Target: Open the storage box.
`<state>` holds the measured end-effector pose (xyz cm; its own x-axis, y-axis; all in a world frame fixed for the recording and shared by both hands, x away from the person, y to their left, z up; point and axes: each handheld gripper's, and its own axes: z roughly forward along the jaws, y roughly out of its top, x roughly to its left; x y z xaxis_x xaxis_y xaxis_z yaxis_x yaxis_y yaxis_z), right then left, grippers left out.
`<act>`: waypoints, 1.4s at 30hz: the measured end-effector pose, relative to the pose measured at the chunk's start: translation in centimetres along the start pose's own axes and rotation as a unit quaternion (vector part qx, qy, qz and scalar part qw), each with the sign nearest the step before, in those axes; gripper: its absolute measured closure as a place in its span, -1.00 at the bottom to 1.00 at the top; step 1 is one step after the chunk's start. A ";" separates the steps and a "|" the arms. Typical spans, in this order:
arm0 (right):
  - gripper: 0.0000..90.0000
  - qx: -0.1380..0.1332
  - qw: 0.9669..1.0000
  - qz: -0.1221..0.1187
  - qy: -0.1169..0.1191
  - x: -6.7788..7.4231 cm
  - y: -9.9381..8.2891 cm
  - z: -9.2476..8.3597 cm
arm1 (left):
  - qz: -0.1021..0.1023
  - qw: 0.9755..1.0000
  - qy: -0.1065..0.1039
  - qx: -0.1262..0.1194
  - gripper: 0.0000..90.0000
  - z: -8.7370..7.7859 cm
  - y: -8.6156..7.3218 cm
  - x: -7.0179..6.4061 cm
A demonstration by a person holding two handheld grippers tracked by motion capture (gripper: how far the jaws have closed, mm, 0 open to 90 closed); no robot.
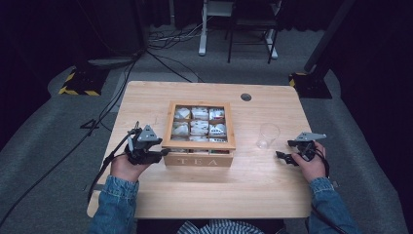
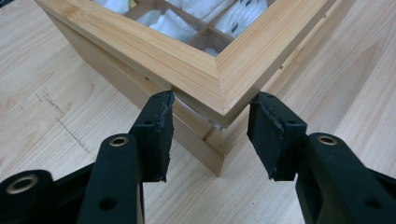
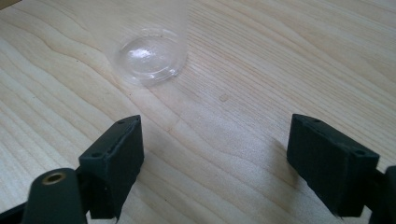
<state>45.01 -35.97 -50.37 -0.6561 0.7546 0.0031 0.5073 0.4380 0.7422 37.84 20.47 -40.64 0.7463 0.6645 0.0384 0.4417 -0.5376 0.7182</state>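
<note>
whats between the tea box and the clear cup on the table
Nothing: in the high view only bare table separates the tea box from the clear cup. The right tool sits on the cup's far side, not between them.

High view overhead, tool views close, table shared

The tea box sat mid-table with its lid down, sachets in its compartments. My left gripper stood just left of the box at its near left corner — that corner lay between my parted jaws, untouched. The cup stood right of the box, apart from it, and my right gripper waited just right of the cup — nearer to me, nothing between its jaws.
</note>
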 end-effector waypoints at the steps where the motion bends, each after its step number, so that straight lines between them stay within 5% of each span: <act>1: -0.58 0.000 1.000 0.000 0.000 0.0 0.0 0.0 | 0.000 1.000 0.000 0.000 0.13 0.0 0.0 0.0; 13: -0.58 0.000 1.000 0.000 -0.001 0.2 -0.1 -0.1 | -0.006 0.999 0.010 -0.042 0.08 -1.2 1.2 0.4; 22: -0.58 0.001 1.000 0.001 -0.003 0.2 -0.1 -0.1 | -0.009 0.998 0.028 -0.053 0.05 -1.6 2.4 0.6; 42: -0.58 0.001 1.000 0.006 -0.008 0.3 -0.1 -0.1 | -0.029 0.995 0.029 -0.087 0.01 -1.9 4.1 2.1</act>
<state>44.70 -35.82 -50.37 -0.6409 0.7677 0.0016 0.5163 0.4294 0.7410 40.24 20.64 -36.30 0.6908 0.7225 0.0300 0.3857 -0.4033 0.8298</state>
